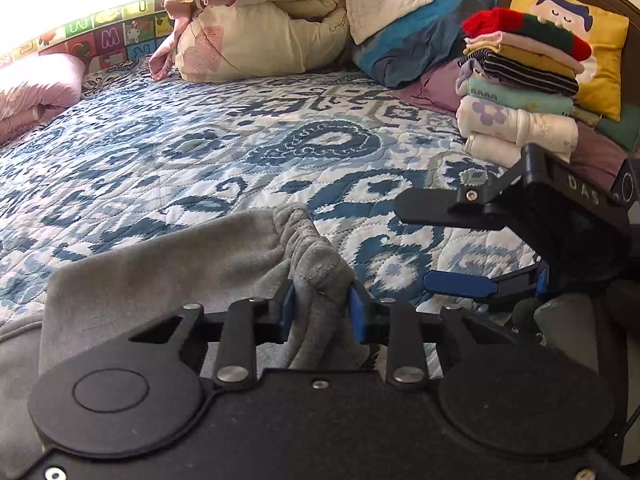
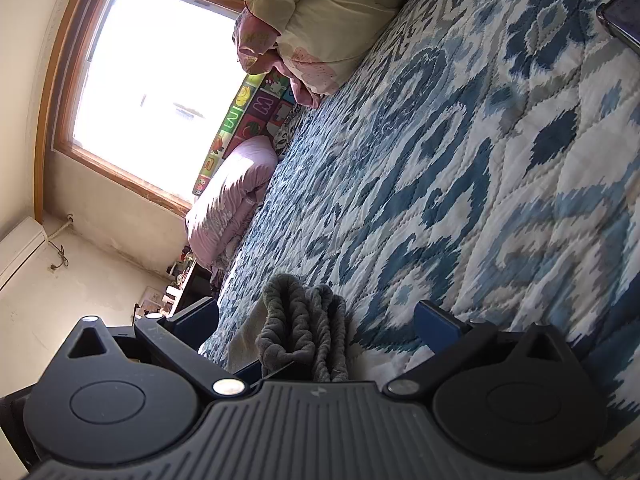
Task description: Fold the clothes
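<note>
- My left gripper (image 1: 322, 304) was clamped on the grey garment's (image 1: 168, 272) bunched waistband.
- My right gripper (image 2: 316, 320) stood spread apart above the quilt (image 2: 460, 160).

Grey garment (image 1: 172, 276): running off frame at 8 o'clock. Phone (image 2: 624, 20): cut at 2 o'clock edge. Window (image 2: 148, 84) view: overexposing, unreadable.

Grey garment (image 1: 168, 276) (elastic waistband bunched).
</note>
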Demonstrator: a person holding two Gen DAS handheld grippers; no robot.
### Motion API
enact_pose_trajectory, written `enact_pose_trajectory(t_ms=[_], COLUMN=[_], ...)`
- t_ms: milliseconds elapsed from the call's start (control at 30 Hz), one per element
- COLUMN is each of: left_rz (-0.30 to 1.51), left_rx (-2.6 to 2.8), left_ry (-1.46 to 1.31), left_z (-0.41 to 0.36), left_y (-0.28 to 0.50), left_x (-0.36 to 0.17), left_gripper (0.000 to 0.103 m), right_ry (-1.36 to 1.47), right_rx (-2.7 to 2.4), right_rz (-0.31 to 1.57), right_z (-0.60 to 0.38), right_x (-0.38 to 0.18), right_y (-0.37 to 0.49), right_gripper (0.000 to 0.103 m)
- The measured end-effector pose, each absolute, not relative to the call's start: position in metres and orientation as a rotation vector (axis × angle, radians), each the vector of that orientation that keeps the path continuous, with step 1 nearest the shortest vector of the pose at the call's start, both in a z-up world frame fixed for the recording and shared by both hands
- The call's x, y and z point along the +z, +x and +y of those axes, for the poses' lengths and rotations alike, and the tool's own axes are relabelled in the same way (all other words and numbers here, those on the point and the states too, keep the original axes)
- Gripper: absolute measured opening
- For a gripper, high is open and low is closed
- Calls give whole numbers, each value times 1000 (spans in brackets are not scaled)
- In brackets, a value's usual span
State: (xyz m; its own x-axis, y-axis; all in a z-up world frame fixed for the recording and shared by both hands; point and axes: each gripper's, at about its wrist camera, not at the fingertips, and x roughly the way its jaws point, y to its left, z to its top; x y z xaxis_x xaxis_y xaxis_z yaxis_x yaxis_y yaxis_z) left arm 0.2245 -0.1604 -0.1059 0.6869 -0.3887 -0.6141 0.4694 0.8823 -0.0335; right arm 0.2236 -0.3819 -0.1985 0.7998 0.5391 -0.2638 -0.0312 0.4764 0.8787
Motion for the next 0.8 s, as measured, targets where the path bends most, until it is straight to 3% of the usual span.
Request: enact_pose_trajectory(t_ms=[500,667,800], left_rz=[393,391,501], left_rx=[-301,-131,-51], left_ry=[-523,-660,-772], left_z=[105,201,237], left_y=[182,172,171], left_x=[-29,-60,-112], left_gripper=[23,23,23], right_ry=[1005,964,912], right_rx=[372,379,384], right_rz=[574,589,600], right_z=[-375,-365,-356], right_x=[-199,-198,-197], right_y=[224,225,224], right_gripper=[103,103,103])
